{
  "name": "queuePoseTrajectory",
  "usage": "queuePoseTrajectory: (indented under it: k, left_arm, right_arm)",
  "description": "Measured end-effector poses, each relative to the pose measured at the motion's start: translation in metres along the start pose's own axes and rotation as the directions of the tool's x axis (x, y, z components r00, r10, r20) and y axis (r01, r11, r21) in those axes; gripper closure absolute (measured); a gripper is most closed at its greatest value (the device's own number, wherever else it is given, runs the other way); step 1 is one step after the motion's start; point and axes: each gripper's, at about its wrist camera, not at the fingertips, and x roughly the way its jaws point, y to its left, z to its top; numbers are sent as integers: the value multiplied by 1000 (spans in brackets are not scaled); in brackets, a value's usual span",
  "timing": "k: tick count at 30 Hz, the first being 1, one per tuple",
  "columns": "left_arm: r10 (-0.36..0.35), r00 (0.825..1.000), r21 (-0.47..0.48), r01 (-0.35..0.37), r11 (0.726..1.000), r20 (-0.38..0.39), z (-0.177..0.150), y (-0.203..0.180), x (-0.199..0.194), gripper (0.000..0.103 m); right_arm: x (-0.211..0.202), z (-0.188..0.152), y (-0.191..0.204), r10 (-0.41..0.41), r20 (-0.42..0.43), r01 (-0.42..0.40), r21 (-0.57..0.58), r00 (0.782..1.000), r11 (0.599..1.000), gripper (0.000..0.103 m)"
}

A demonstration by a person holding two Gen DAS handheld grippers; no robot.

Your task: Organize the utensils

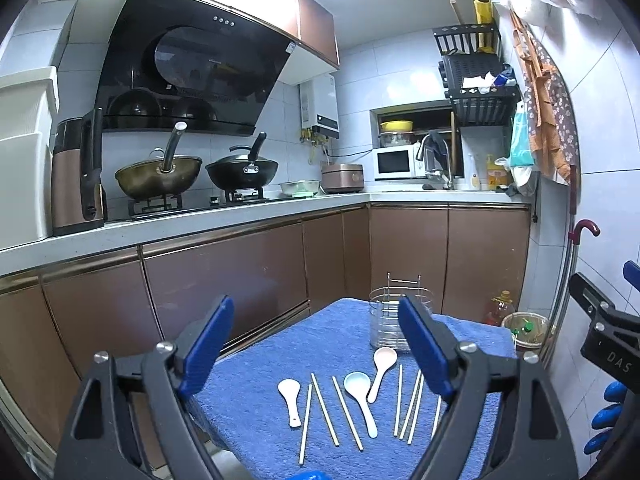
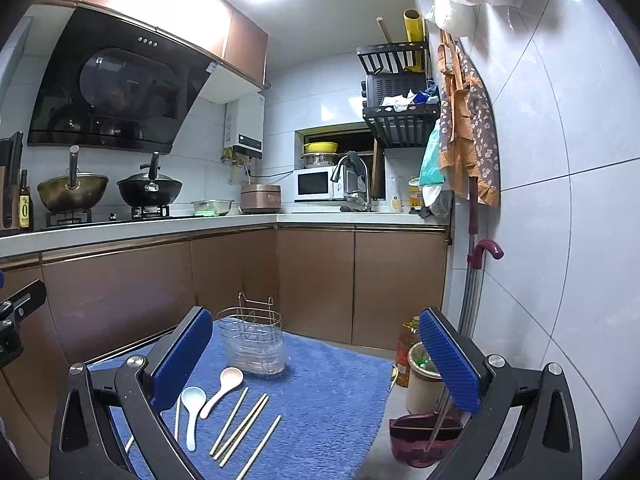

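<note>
Utensils lie on a blue towel [image 1: 276,364] [image 2: 336,392]: a white spoon [image 1: 291,400], a pale blue spoon [image 1: 360,394] [image 2: 192,412], a pink spoon [image 1: 382,368] [image 2: 224,388] and several wooden chopsticks [image 1: 324,410] [image 2: 240,426]. A wire utensil holder [image 1: 386,312] [image 2: 254,340] stands upright at the towel's far side. My left gripper [image 1: 316,344] hovers open above the near edge, nothing between its blue pads. My right gripper [image 2: 316,356] is open too, over the towel's right part, and empty. It shows at the right edge of the left wrist view [image 1: 600,320], with a blue-gloved hand [image 1: 608,412].
Brown cabinets [image 1: 224,276] and a counter with a stove, two woks [image 1: 160,178] and a microwave [image 1: 398,162] stand behind. On the floor right of the towel are an oil bottle [image 2: 406,348], a jar [image 2: 424,380], a dustpan [image 2: 424,436] and an umbrella [image 2: 476,276] against the wall.
</note>
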Motion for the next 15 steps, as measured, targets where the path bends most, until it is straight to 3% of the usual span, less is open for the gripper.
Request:
queuePoseTrajectory:
  k: [15]
  left_arm:
    - [4,1000,-73,-3,997,18,1,6,13,20]
  right_arm:
    - [9,-3,0,-35,-23,35,-33,999,999,0]
